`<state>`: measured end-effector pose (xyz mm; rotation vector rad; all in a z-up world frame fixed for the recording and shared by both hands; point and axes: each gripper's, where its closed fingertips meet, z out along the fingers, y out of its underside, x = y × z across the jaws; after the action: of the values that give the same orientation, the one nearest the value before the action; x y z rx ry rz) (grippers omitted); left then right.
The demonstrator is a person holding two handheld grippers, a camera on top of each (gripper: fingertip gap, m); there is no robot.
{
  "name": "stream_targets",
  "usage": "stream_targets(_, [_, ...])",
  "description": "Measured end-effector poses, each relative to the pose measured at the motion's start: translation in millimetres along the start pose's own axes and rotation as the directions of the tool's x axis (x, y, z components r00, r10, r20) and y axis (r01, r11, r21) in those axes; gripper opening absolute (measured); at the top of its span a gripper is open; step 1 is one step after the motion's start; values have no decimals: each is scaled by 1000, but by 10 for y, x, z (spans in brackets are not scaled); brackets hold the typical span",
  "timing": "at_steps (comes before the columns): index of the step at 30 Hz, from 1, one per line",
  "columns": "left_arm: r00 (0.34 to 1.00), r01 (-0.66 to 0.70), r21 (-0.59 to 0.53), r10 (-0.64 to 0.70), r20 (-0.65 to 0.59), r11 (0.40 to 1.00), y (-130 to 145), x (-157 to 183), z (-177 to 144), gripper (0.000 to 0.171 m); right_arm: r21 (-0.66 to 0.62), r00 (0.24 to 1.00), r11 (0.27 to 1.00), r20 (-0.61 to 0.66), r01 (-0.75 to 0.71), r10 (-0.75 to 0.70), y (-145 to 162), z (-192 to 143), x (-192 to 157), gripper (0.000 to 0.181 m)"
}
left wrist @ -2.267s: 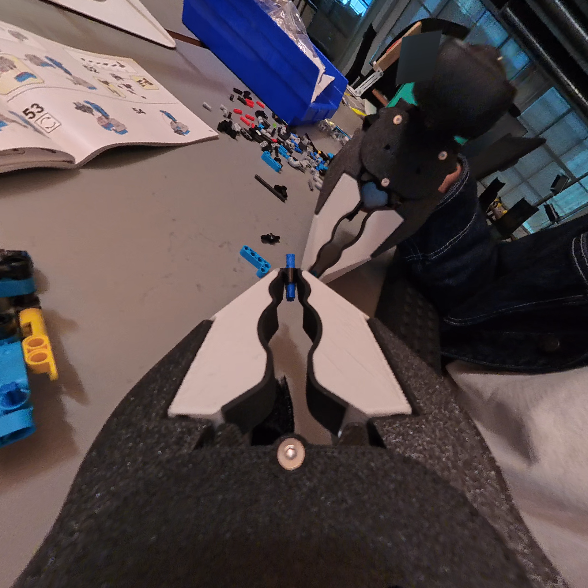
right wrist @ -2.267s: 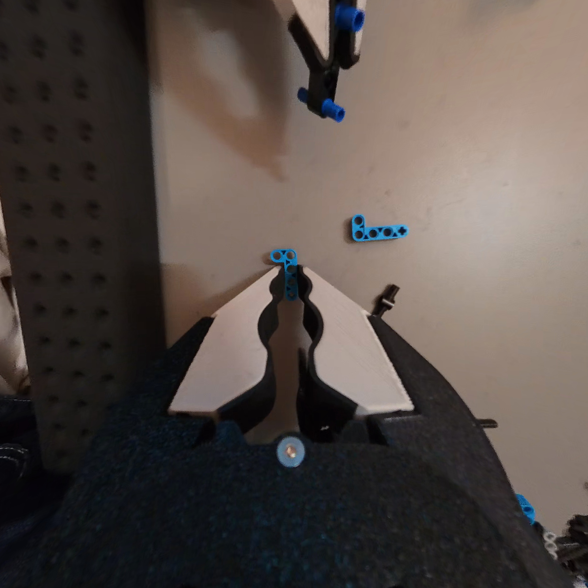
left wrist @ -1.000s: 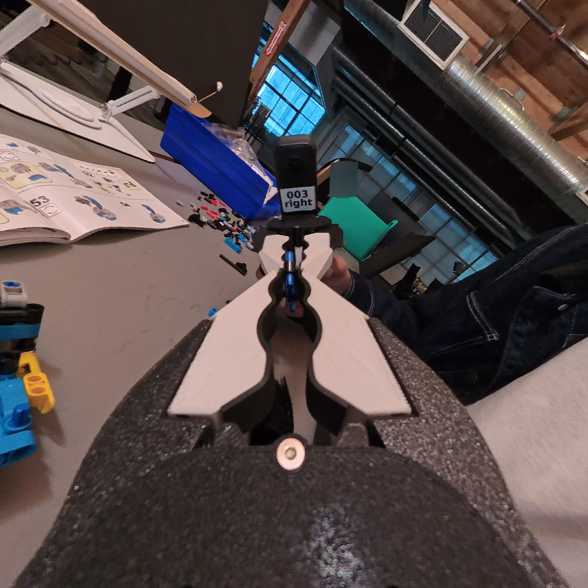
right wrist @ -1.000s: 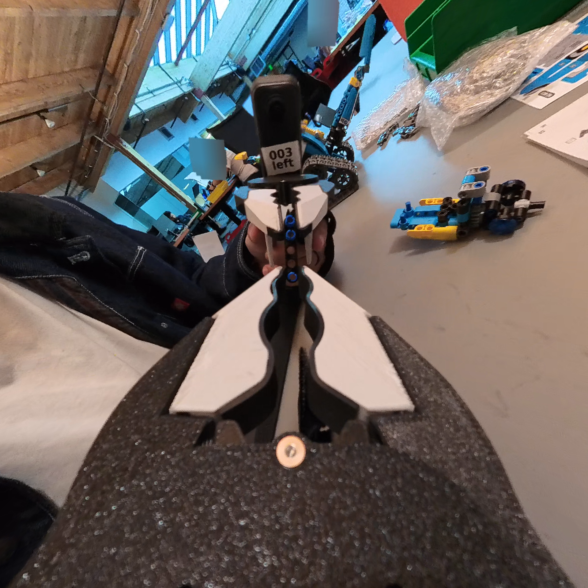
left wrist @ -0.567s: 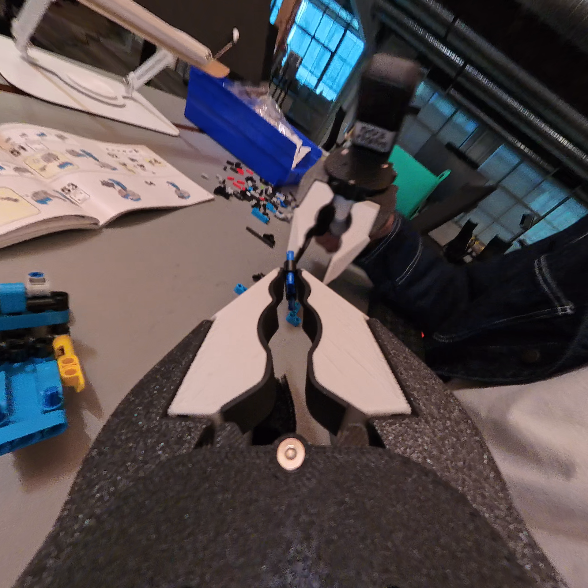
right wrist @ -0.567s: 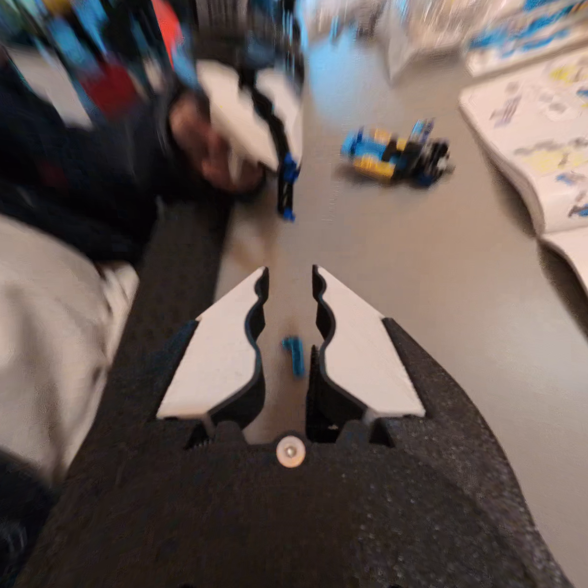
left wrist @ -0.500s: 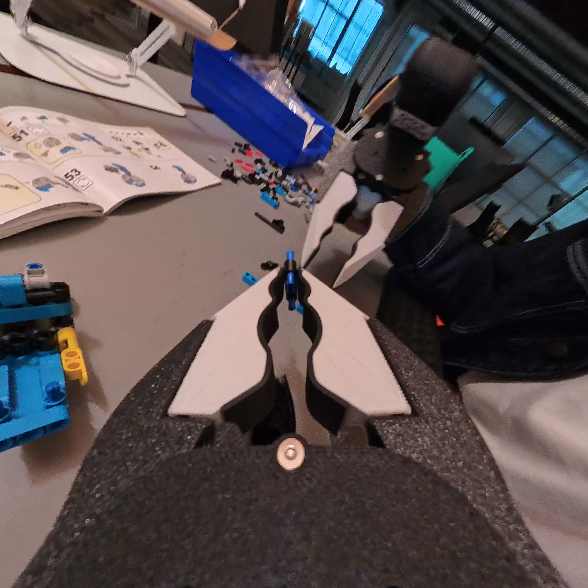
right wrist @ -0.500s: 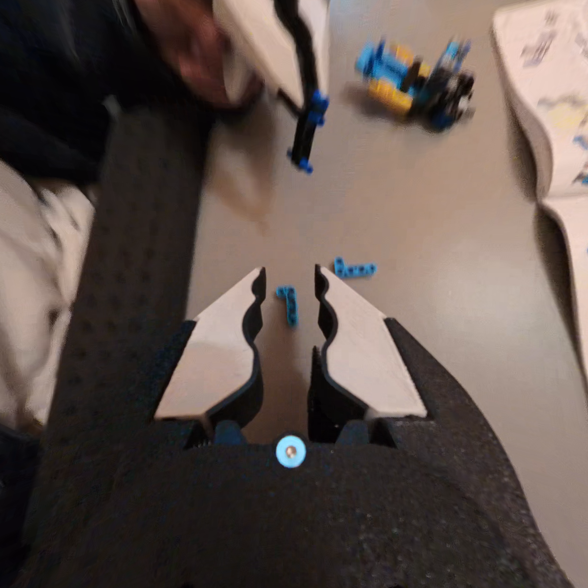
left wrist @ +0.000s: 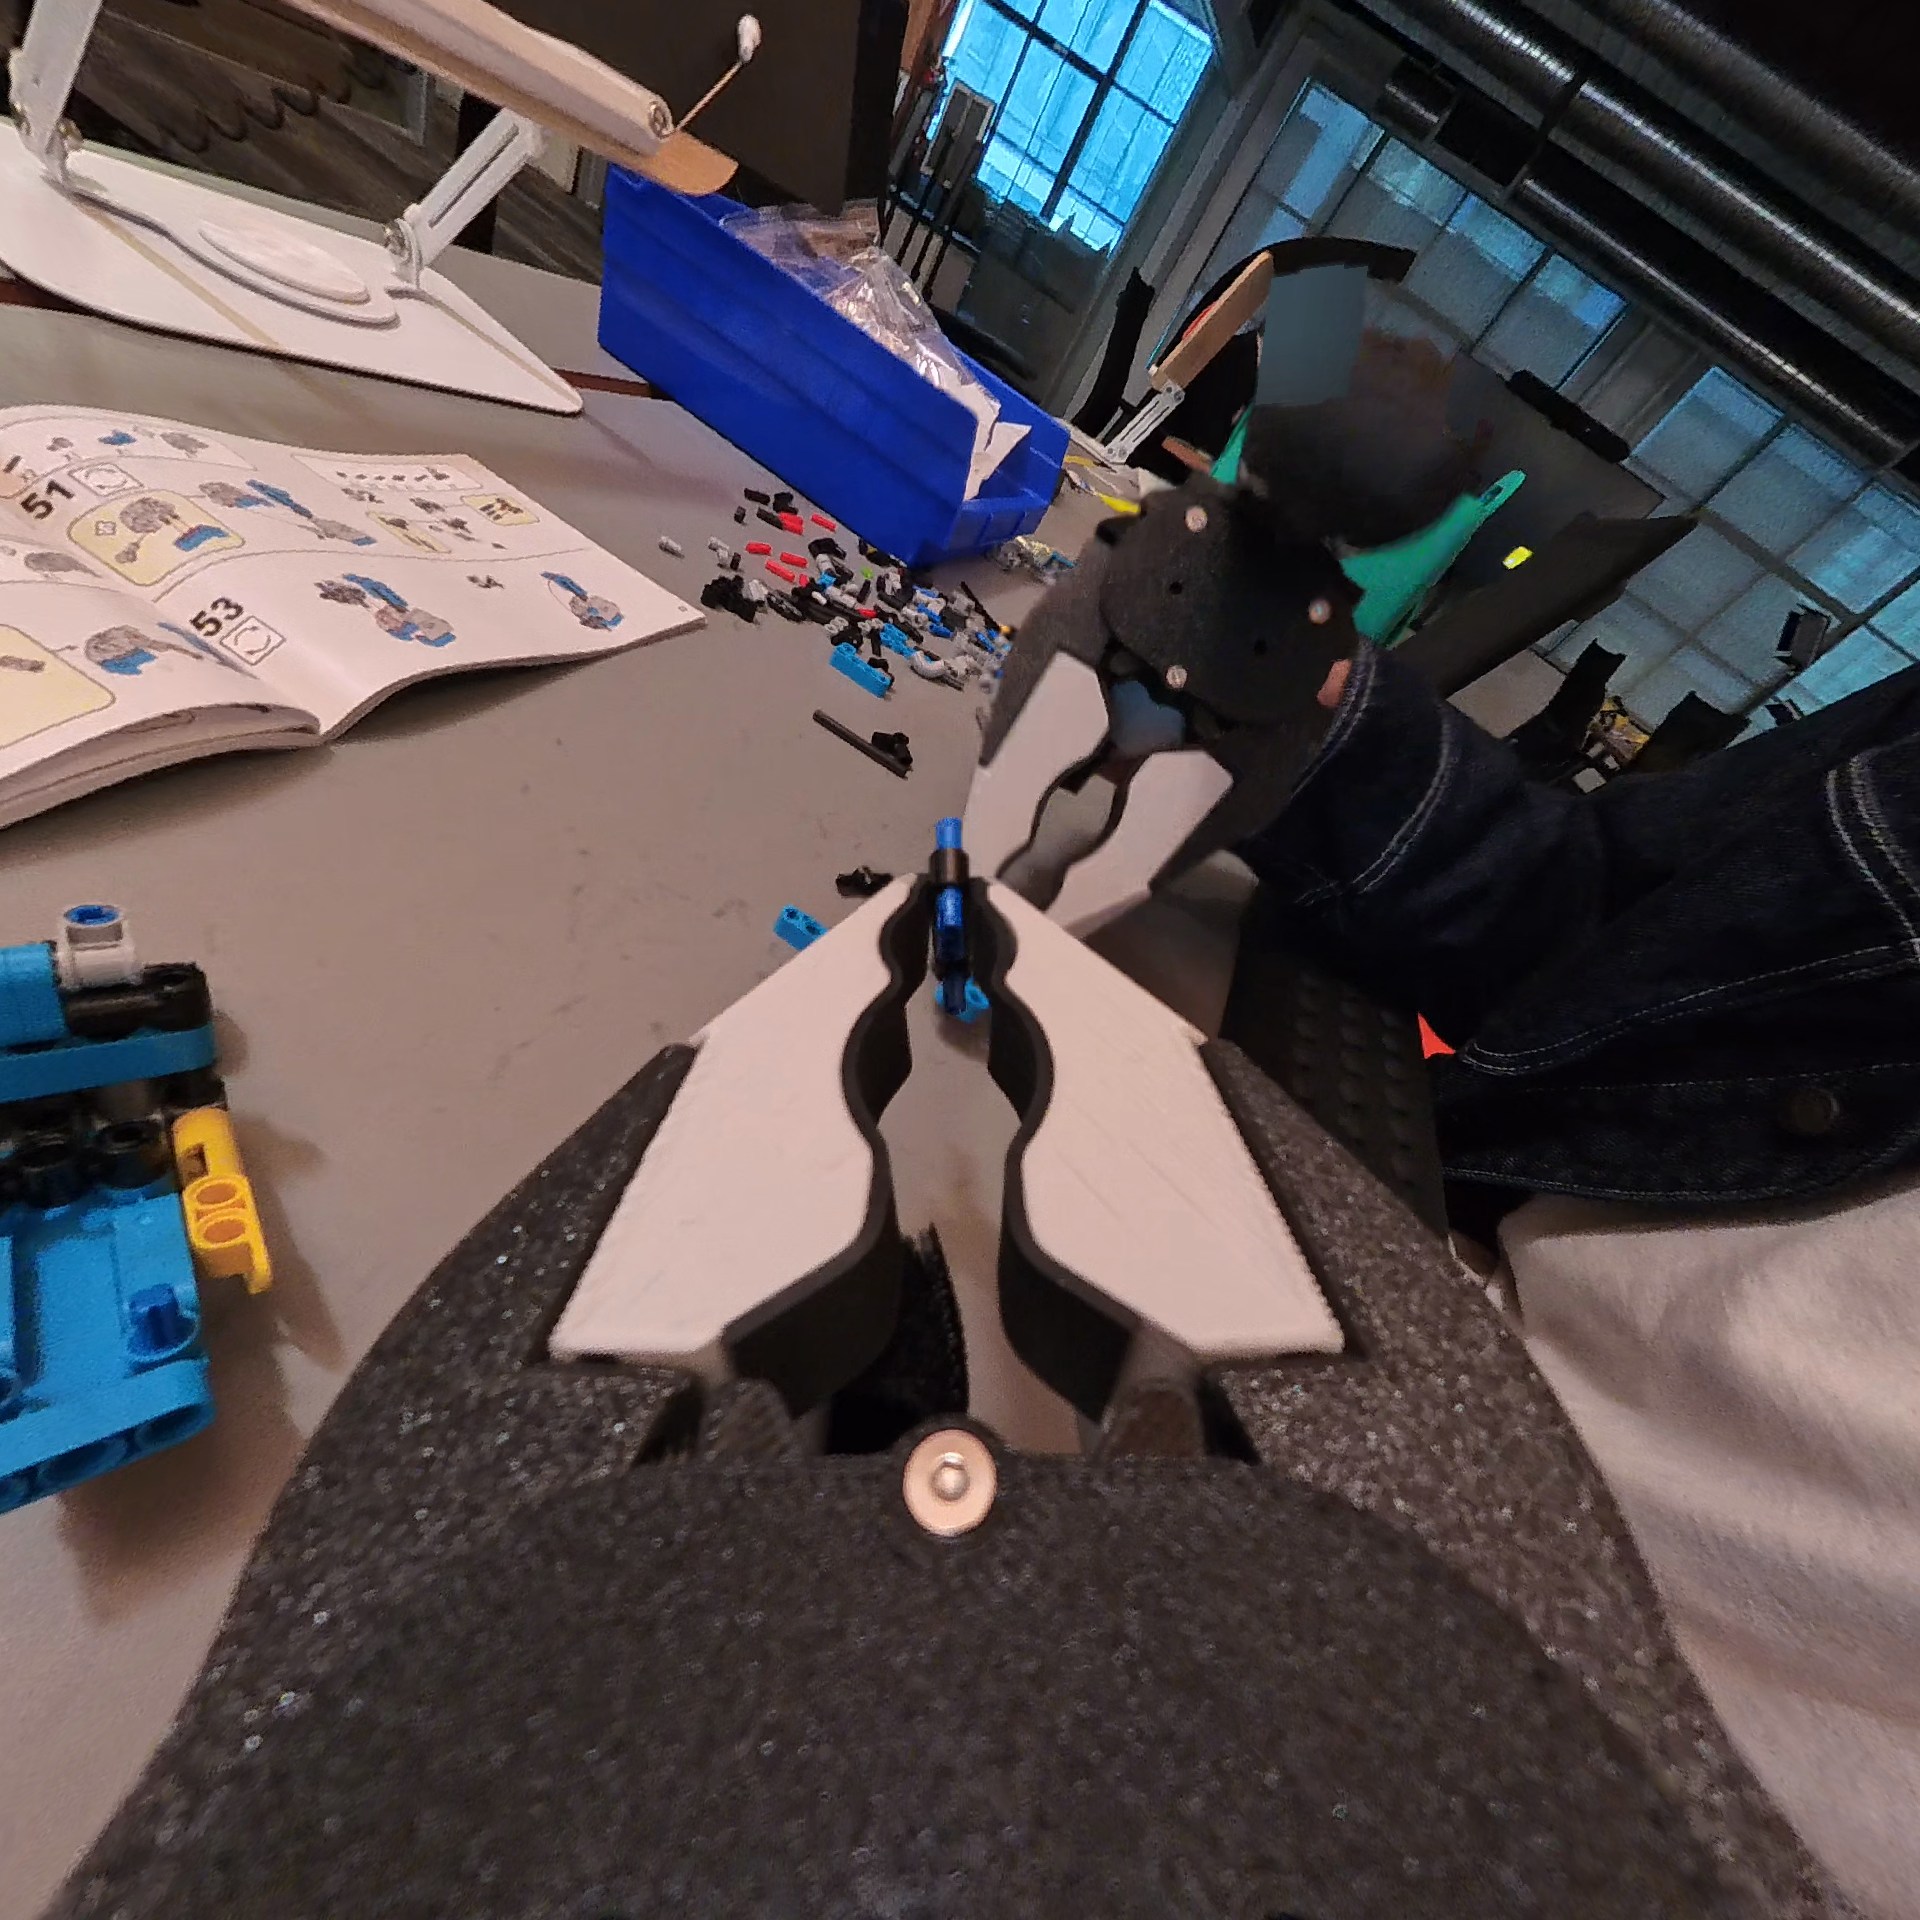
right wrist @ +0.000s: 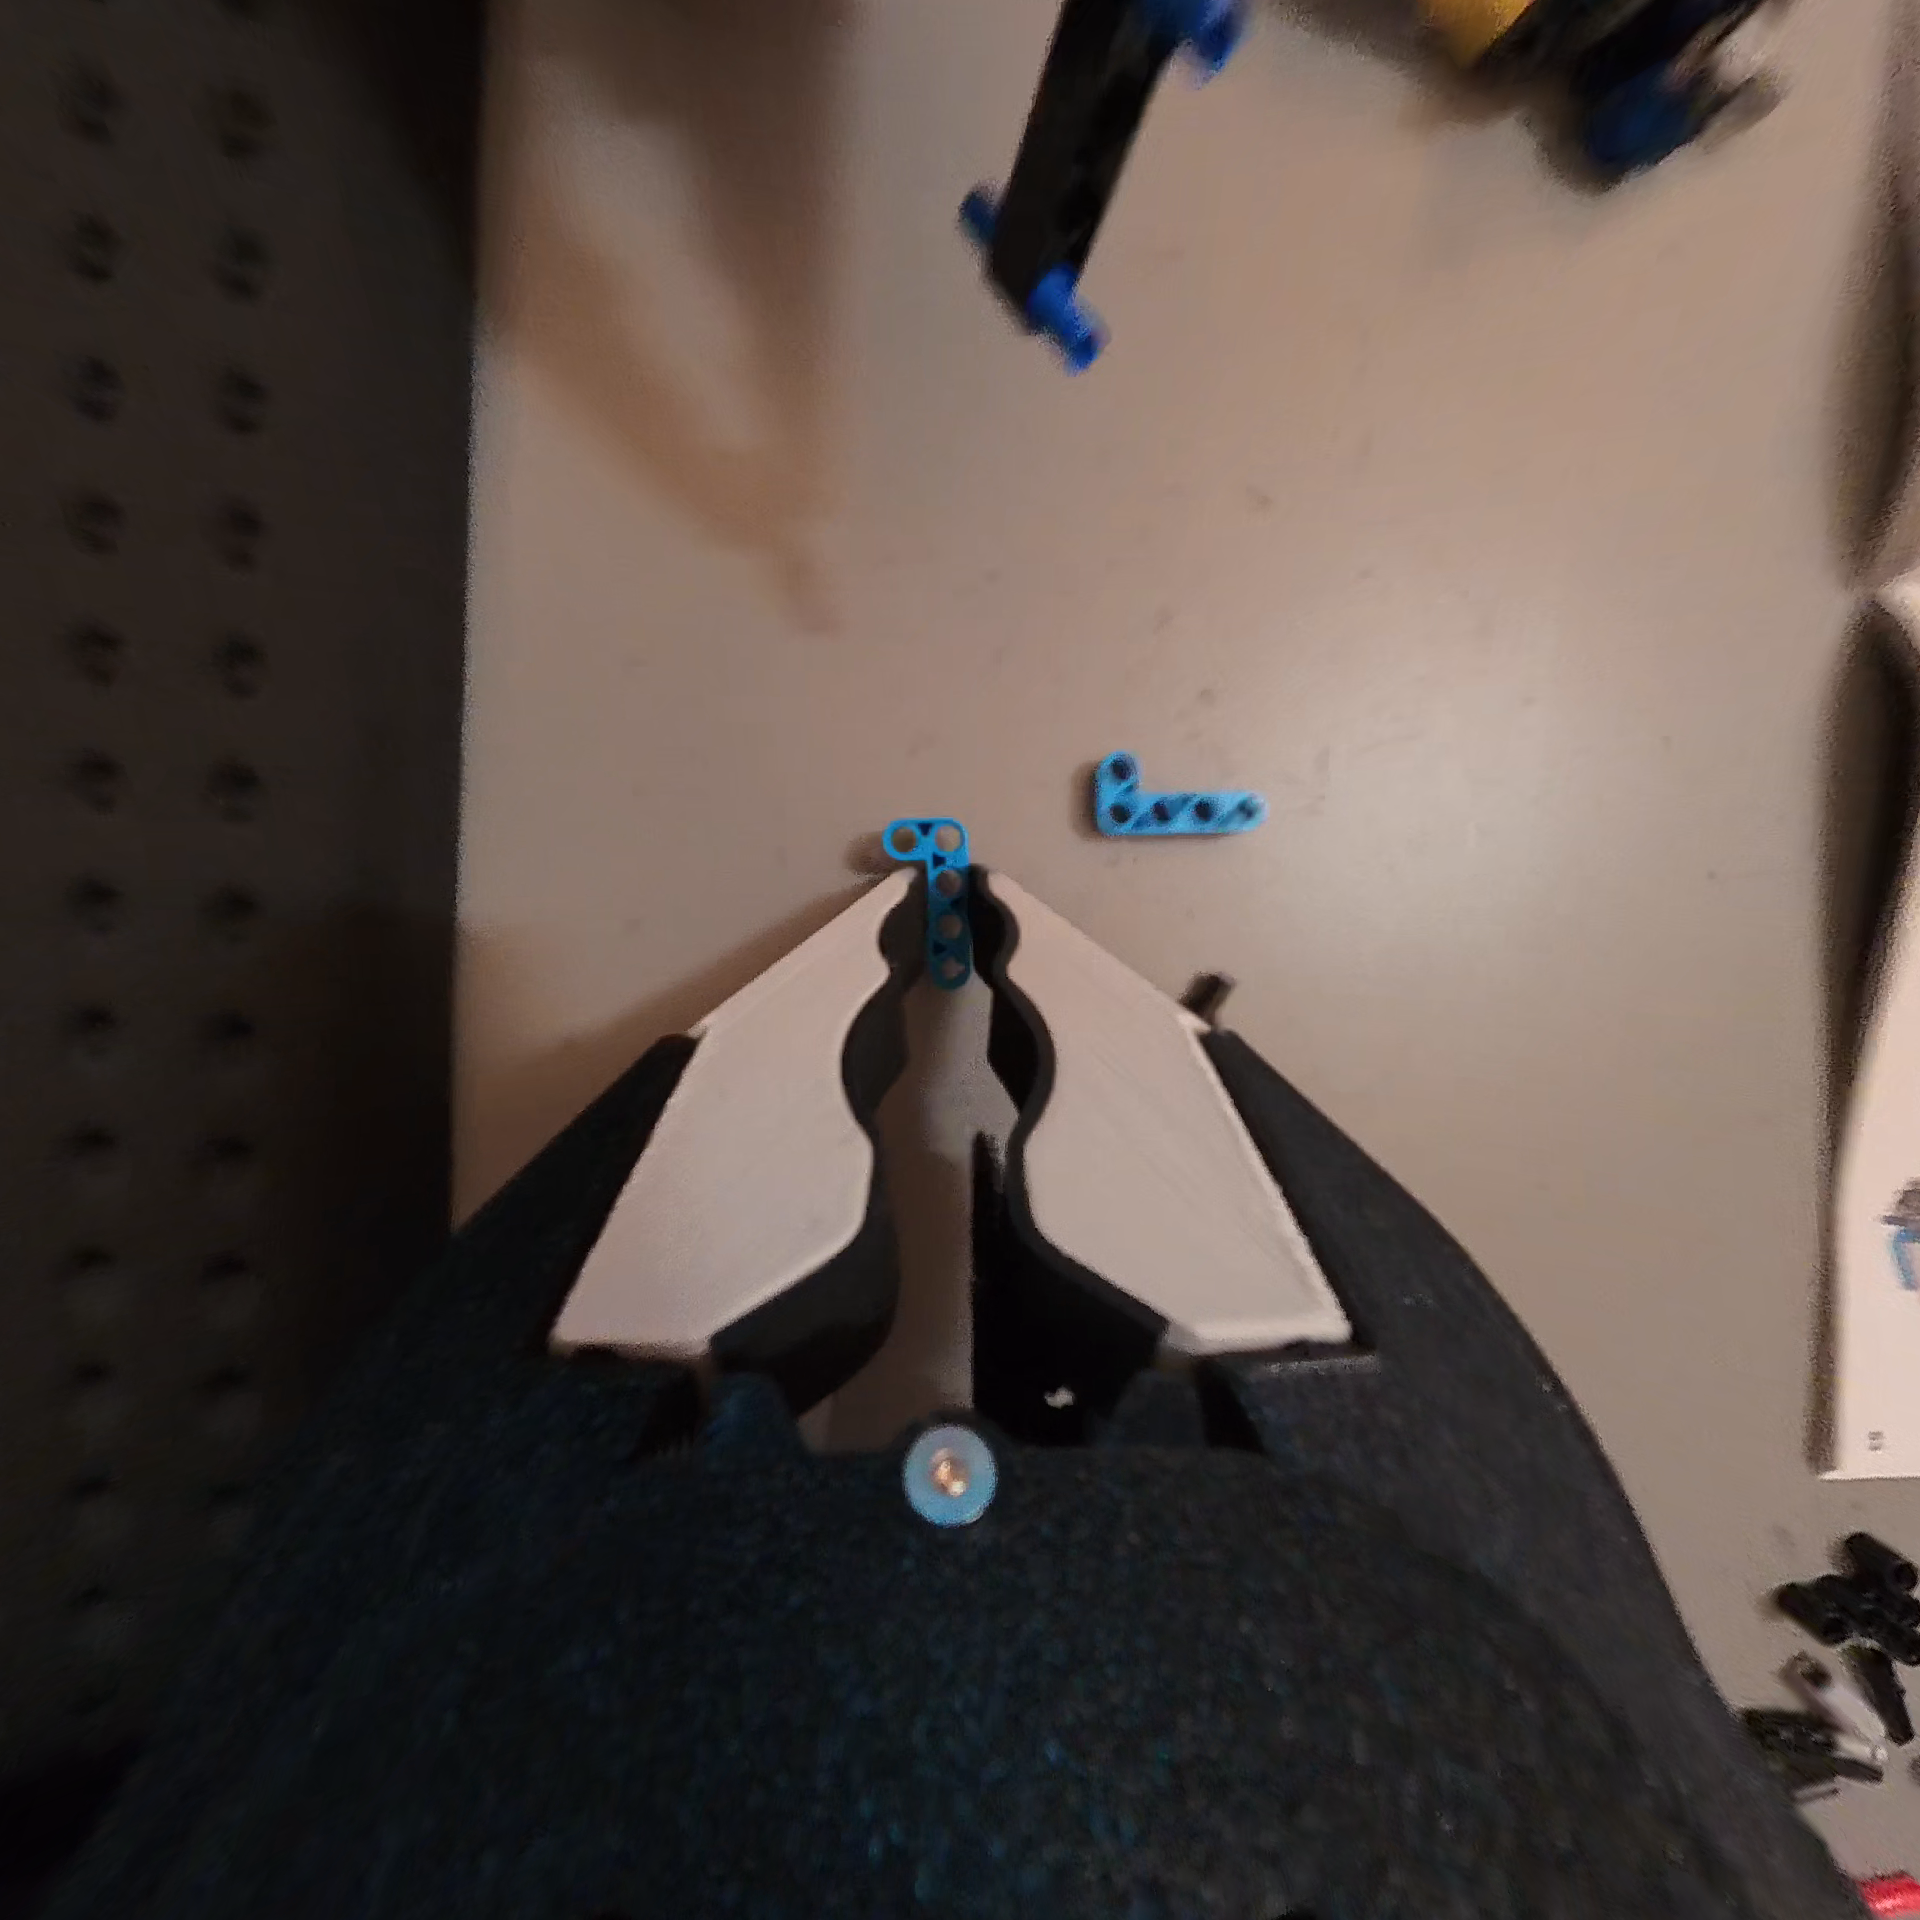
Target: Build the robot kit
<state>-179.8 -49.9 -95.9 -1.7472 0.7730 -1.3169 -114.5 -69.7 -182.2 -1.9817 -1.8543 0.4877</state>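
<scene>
Black beam with blue pins (left wrist: 948, 914): we log it pinched between the tips of the left gripper (left wrist: 951, 894), raised over the grey table (left wrist: 520, 935). Light-blue L-shaped beam (right wrist: 940, 904): clamped in the right gripper (right wrist: 943, 883), low over the table; a matching L-beam (right wrist: 1174, 808) lies just beside. Open instruction booklet (left wrist: 312, 582), printed with step numbers and diagrams. Blue bin (left wrist: 821, 384) holds clear plastic bags (left wrist: 862, 270); loose small parts (left wrist: 862, 613) are scattered before it. Partly built blue model (left wrist: 94, 1195) at left.

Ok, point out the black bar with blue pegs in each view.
Left wrist view: centre, black bar pinched in the left gripper fingertips.
Right wrist view: black bar top centre, blurred, beyond the right gripper and its pinched L-piece.
Shared landmark: the loose blue L-piece lying on the table.
</scene>
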Motion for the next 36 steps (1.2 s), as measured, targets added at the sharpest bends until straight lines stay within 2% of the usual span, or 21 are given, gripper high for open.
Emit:
stream_targets(2, [999, -1, 17, 1, -35, 1000, -33, 62, -15, 6, 214, 996, 973, 20, -85, 82, -324, -198, 120, 7])
stream_targets(3, [999, 6, 21, -5, -49, 1000, -40, 81, -17, 7, 345, 987, 924, 59, -163, 152, -518, -355, 207, 7])
stream_targets(5, [997, 28, 21, -26, -69, 999, -43, 99, -16, 6, 601, 938, 721, 237, -345, 251, -909, -738, 312, 6])
stream_targets(6, [996, 43, 29, -41, -78, 999, -58, 103, -22, 6, 663, 897, 605, 336, -441, 287, -1025, -858, 372, 6])
stream_targets(7, [994, 63, 41, -59, -90, 997, -79, 105, -33, 6, 664, 843, 521, 446, -536, 300, -1091, -877, 384, 5])
stream_targets(9, [988, 110, 65, -102, -113, 992, -122, 94, -61, 6, 602, 750, 459, 599, -653, 281, -1156, -755, 306, 5])
stream_targets(10, [984, 138, 74, -128, -125, 988, -136, 84, -74, 6, 587, 723, 438, 636, -681, 272, -1181, -710, 274, 5])
stream_targets(12, [973, 185, 95, -168, -160, 978, -176, 84, -110, 6, 556, 689, 435, 680, -708, 252, -1217, -656, 204, 5])
stream_targets(14, [969, 195, 96, -177, -172, 976, -180, 90, -119, 6, 553, 702, 458, 661, -696, 267, -1220, -578, 199, 5])
stream_targets(20, [969, 204, 64, -192, -158, 977, -123, 64, -92, 6, 520, 642, 417, 726, -746, 245, -1231, -584, 180, 5])
stream_targets(24, [968, 215, 30, -208, -143, 976, -67, 37, -62, 6, 517, 661, 454, 707, -726, 252, -1174, -530, 176, 5])
stream_targets(36, [966, 225, -4, -223, -133, 974, -6, 21, -29, 6, 525, 693, 487, 666, -698, 275, -1109, -444, 210, 6])
